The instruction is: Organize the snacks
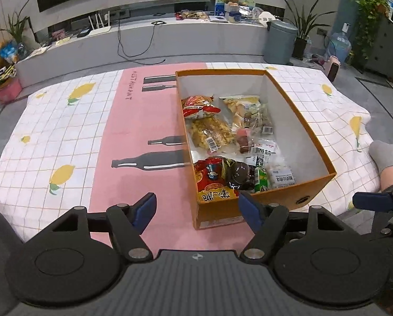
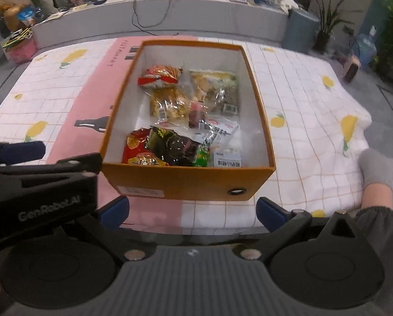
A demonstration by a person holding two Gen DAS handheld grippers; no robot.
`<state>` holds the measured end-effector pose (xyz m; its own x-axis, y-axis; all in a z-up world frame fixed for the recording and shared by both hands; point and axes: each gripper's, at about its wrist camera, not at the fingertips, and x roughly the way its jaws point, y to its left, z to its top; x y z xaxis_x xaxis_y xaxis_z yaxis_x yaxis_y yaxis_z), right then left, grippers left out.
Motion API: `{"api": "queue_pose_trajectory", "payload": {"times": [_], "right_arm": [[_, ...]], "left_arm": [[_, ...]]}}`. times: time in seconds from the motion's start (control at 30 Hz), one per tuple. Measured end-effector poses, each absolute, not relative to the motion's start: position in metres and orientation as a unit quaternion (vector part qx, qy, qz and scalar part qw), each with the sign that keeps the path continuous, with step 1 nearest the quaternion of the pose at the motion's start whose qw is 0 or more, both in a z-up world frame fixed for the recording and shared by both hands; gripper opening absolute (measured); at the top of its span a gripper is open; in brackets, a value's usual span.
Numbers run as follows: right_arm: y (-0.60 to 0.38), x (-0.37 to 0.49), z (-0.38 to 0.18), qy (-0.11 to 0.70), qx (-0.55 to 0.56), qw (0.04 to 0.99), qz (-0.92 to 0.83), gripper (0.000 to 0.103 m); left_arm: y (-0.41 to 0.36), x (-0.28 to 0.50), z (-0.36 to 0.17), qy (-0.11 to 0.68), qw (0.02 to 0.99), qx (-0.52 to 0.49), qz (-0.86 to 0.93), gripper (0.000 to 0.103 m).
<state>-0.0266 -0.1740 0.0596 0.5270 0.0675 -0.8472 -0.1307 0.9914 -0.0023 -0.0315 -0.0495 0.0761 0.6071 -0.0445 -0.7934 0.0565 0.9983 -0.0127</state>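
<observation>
An orange cardboard box (image 1: 296, 110) with a white inside stands on the cloth-covered table and holds several snack packets: a red bag (image 1: 209, 176), a dark packet (image 1: 238, 173), a yellow crisp bag (image 1: 209, 131). The box also shows in the right wrist view (image 2: 185, 181) with the same snacks, including the red bag (image 2: 138, 150). My left gripper (image 1: 196, 208) is open and empty, just in front of the box's near left corner. My right gripper (image 2: 192, 210) is open and empty, in front of the box's near wall. No snack lies outside the box in view.
The tablecloth (image 1: 64, 131) has a pink band and lemon prints. A socked foot (image 1: 388, 155) rests on the table's right edge. A grey bin (image 1: 279, 42), plants and a low TV bench (image 1: 170, 34) stand beyond the table. The left gripper's body (image 2: 38, 179) shows at the right wrist view's left.
</observation>
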Motion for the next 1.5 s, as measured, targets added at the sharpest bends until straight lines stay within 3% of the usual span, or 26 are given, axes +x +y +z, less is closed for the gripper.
{"api": "queue_pose_trajectory", "payload": {"times": [0.2,1.5], "right_arm": [[-0.172,-0.029,0.065,0.477,0.001,0.876,0.071,0.100],[-0.167,-0.024,0.052,0.491,0.008,0.867,0.083,0.100]], "left_arm": [[-0.042,-0.030,0.076,0.451,0.890,-0.041,-0.045,0.084],[-0.038,-0.030,0.066,0.465,0.884,-0.042,-0.031,0.084]]}}
